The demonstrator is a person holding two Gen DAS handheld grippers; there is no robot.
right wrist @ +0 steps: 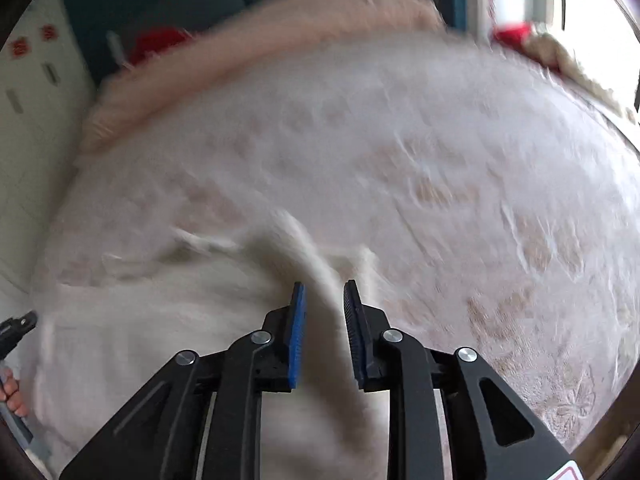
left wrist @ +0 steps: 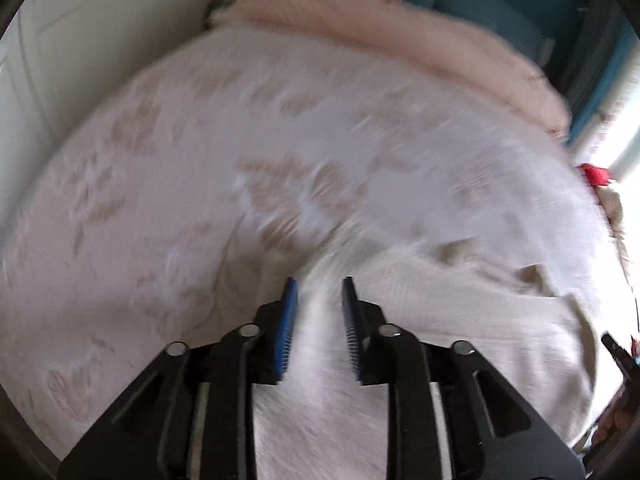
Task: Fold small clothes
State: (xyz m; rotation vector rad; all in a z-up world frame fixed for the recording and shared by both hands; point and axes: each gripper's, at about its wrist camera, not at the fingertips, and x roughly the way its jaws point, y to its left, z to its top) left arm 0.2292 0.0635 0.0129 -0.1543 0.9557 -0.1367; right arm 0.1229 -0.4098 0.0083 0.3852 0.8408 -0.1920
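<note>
At the bottom centre of the left wrist view, the left gripper (left wrist: 318, 292) stands with its jaws slightly parted, a ridge of the cream garment (left wrist: 460, 300) running between them, though blur hides whether the pads press on it. At the bottom centre of the right wrist view, the right gripper (right wrist: 323, 294) is likewise a little open over a raised fold of the garment, contact unclear. The garment lies on a floral bedspread (left wrist: 180, 152), its edges smeared; the pink blanket (left wrist: 400, 36) at the top is cut off.
</note>
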